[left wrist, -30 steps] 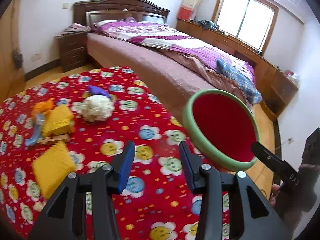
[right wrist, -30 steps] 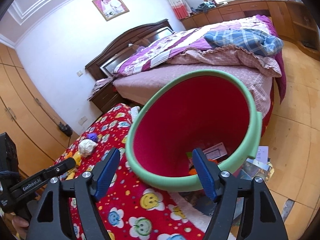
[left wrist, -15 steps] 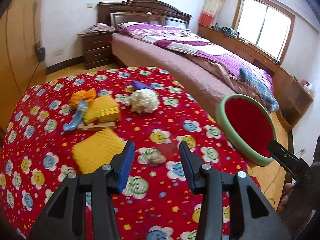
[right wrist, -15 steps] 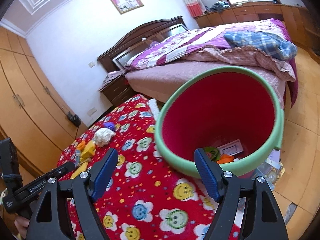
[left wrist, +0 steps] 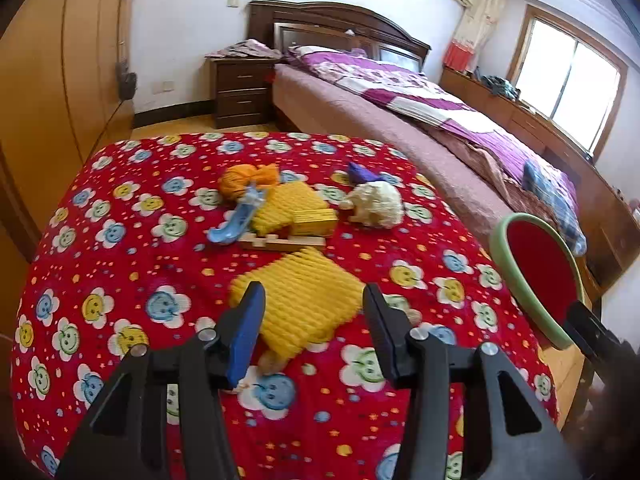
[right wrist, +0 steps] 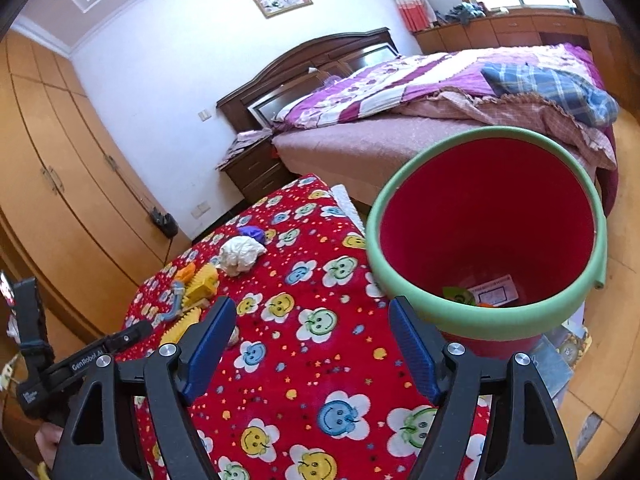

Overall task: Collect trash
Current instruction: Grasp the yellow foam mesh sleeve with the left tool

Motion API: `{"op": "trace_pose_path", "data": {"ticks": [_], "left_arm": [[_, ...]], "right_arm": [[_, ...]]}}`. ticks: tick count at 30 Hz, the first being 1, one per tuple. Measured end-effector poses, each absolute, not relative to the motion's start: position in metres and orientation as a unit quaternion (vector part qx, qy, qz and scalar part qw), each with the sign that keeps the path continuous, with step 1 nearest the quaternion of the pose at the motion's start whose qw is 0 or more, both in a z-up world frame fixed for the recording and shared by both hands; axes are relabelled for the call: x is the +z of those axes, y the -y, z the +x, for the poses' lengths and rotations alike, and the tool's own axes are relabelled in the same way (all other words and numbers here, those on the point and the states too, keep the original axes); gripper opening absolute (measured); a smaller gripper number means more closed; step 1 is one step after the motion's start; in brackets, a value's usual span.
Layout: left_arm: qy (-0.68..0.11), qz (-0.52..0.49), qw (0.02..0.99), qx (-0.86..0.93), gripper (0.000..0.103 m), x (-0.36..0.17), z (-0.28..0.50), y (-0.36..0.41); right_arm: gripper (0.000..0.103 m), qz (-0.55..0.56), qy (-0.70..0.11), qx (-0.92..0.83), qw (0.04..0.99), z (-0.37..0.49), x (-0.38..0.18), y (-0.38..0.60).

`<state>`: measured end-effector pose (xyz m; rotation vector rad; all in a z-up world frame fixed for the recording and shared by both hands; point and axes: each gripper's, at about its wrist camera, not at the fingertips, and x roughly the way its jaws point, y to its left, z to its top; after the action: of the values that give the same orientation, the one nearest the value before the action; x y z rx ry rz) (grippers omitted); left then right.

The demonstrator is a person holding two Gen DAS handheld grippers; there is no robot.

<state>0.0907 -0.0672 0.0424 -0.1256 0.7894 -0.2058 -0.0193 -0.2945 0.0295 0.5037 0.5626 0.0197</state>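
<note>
Trash lies scattered on the tabletop [left wrist: 120, 240]. Lower centre of the left view, our left claw [left wrist: 312, 320] is opening, nothing between its jaws, with the yellow knitted pad [left wrist: 296, 296] just ahead. We judge that pad light, soft and floppy; pinching one edge should hold best. The white crumpled wad [left wrist: 378, 204] further up looks light and squashable. Our right claw [right wrist: 312, 344] stands apart and empty beside the red bin [right wrist: 480, 208] at centre right.

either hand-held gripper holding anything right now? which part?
Nothing held. Left hand-held gripper is empty, jaws opening above the yellow cloth; right hand-held gripper is open and empty near the bucket.
</note>
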Motion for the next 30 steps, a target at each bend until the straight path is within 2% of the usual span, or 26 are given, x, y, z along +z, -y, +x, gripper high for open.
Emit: {"op": "trace_pose_path", "data": {"ticks": [14, 17, 25, 30], "left_arm": [[-0.448, -0.132, 0.882, -0.07, 0.051, 0.001, 0.13, 0.045], [-0.449, -0.142, 0.879, -0.072, 0.054, -0.003, 0.131, 0.046], [-0.449, -0.148, 0.876, -0.099, 0.054, -0.004, 0.136, 0.062], [-0.441, -0.146, 0.878, -0.113, 0.047, -0.004, 0.138, 0.068]], "right_arm": [[0.08, 0.222, -0.304, 0.027, 0.926, -0.008, 0.017, 0.281], [0.08, 0.226, -0.307, 0.027, 0.924, -0.007, 0.014, 0.284], [0.08, 0.225, -0.319, 0.029, 0.92, -0.003, 0.009, 0.283], [0.08, 0.223, -0.322, 0.03, 0.92, -0.003, 0.009, 0.283]]}}
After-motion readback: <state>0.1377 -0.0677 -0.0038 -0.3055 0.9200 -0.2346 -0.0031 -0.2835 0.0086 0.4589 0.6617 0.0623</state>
